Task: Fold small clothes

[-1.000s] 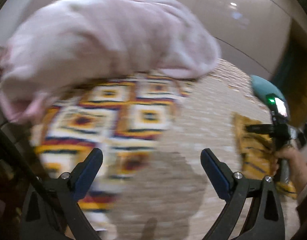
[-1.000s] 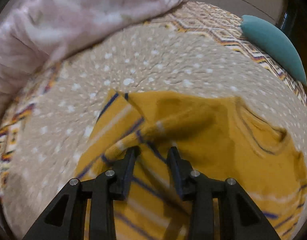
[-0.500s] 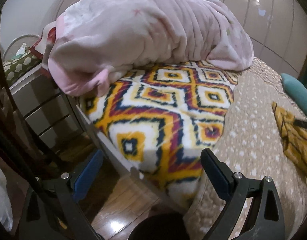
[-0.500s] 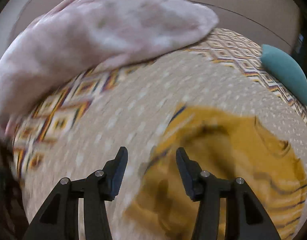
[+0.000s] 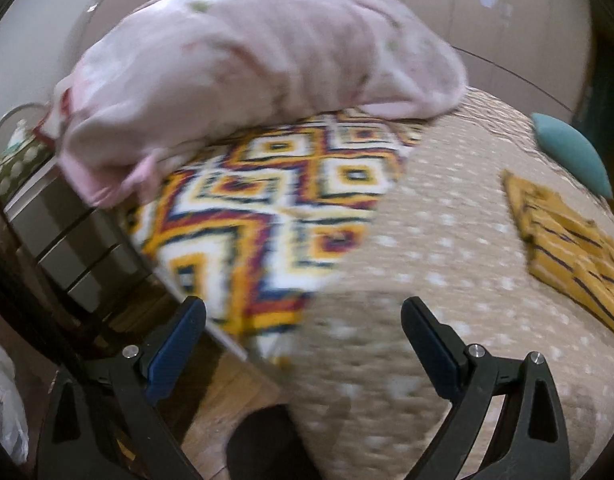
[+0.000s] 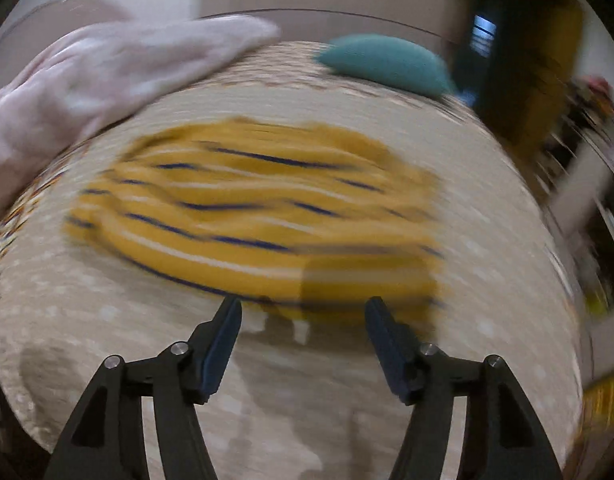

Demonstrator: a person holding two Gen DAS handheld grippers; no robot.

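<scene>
A small mustard-yellow sweater point(image 6: 259, 208) with navy and white stripes lies flattened on the beige dotted bedspread point(image 6: 127, 340). It is motion-blurred in the right wrist view. My right gripper point(image 6: 303, 320) hovers just short of its near hem, jaws opening, nothing between them. In the left wrist view the same sweater point(image 5: 567, 240) lies far right on the bed. My left gripper point(image 5: 303, 332) hangs wide open and empty over the bed's near corner, far from the sweater.
A bulky pink duvet point(image 5: 247, 76) is heaped at the head of the bed on a bright diamond-pattern blanket point(image 5: 267, 208). A teal pillow point(image 6: 383, 64) lies beyond the sweater. A drawer unit point(image 5: 75, 240) and wooden floor point(image 5: 227, 396) are at the left.
My right gripper let go of the sweater's sleeve, opened wider and pulled back to the near hem. The left gripper's view swung left past the bed edge and partly back.
</scene>
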